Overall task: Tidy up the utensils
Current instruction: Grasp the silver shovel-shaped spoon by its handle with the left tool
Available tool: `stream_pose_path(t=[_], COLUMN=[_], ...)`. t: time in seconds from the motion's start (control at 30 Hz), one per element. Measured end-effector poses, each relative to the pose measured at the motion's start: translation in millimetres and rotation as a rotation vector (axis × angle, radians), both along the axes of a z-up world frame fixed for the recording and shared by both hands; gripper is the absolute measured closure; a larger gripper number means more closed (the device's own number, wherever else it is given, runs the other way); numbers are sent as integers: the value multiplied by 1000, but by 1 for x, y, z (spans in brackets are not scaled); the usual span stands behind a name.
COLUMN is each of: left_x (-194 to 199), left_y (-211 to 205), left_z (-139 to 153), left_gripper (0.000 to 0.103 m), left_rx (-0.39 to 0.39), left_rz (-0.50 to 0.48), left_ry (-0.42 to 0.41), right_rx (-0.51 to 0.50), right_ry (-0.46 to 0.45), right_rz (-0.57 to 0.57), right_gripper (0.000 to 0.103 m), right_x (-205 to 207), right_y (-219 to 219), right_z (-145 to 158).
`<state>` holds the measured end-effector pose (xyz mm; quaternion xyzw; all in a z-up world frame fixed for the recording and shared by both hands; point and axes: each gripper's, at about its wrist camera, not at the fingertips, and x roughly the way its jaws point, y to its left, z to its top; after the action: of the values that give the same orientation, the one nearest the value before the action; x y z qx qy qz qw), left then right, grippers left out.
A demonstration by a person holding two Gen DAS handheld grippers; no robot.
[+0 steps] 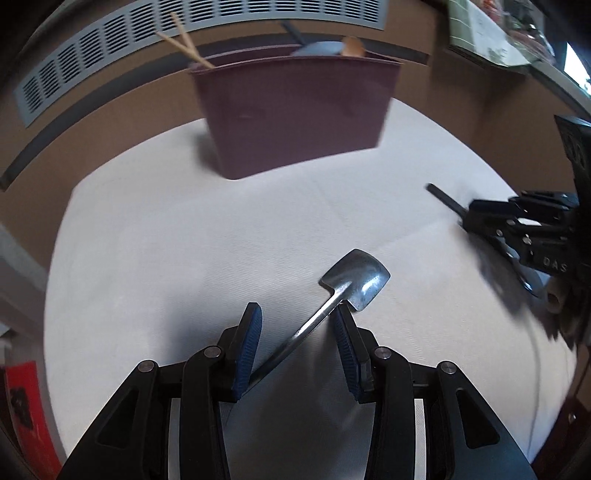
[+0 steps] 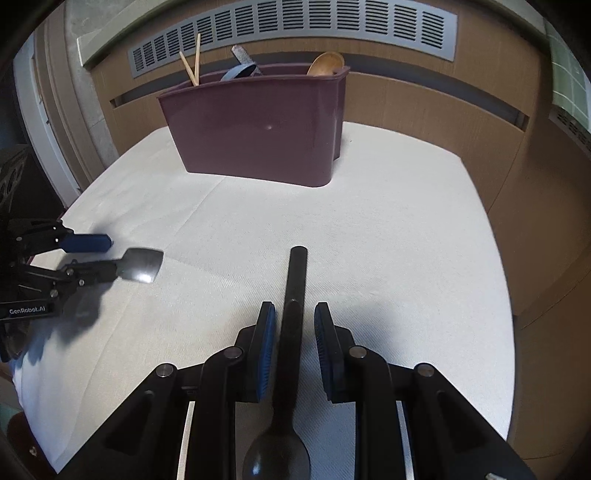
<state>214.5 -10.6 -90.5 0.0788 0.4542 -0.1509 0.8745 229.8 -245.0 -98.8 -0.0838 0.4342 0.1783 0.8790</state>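
Note:
My left gripper [image 1: 295, 308] holds a metal spoon [image 1: 356, 278] with a flat, shovel-like head. Its handle is wedged slantwise between the blue pads [image 1: 247, 350], from the base of one to the tip of the other. The right wrist view shows this gripper [image 2: 112, 256] at the left, above its shadow, with the spoon head [image 2: 142, 264] sticking out. My right gripper [image 2: 295, 306] is shut on a black spoon [image 2: 293, 295], handle forward and bowl toward the camera. A maroon utensil bin [image 2: 258, 125] [image 1: 295, 114] stands at the far side.
The bin holds chopsticks [image 2: 194, 62], a wooden spoon [image 2: 325, 62] and a blue-grey utensil [image 2: 240, 70]. A white cloth [image 2: 369, 240] covers the table. Wood panelling with a grey vent grille [image 2: 295, 26] runs behind. The table edge falls off at the right [image 2: 506, 295].

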Motion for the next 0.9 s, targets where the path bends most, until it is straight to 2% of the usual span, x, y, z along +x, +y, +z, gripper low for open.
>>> stream_pose_path(t=[0.23, 0.3, 0.33, 0.5, 0.6, 0.77, 0.9], left_x=[-2, -2, -3, -5, -11, -23, -15], left_y=[8, 7, 7, 6, 1, -19, -39], left_z=[-1, -2, -2, -2, -1, 2, 2], left_gripper=[61, 61, 61, 61, 61, 61, 61], left_rx=[-8, -12, -14, -29, -52, -127, -64], left_rz=[6, 4, 4, -3, -26, -135, -152], left_ry=[8, 10, 11, 26, 50, 119, 89], right_rx=[16, 26, 27, 54, 67, 68, 77], right_ry=[29, 22, 19, -14, -32, -38, -30], right_rz=[33, 41, 42, 33, 11, -16, -17], right_gripper=[81, 84, 91, 92, 92, 92, 92], right_x=[8, 8, 7, 1, 0, -5, -8], right_y=[18, 20, 20, 14, 7, -2, -3], right_z=[-1, -1, -2, 5, 10, 12, 8])
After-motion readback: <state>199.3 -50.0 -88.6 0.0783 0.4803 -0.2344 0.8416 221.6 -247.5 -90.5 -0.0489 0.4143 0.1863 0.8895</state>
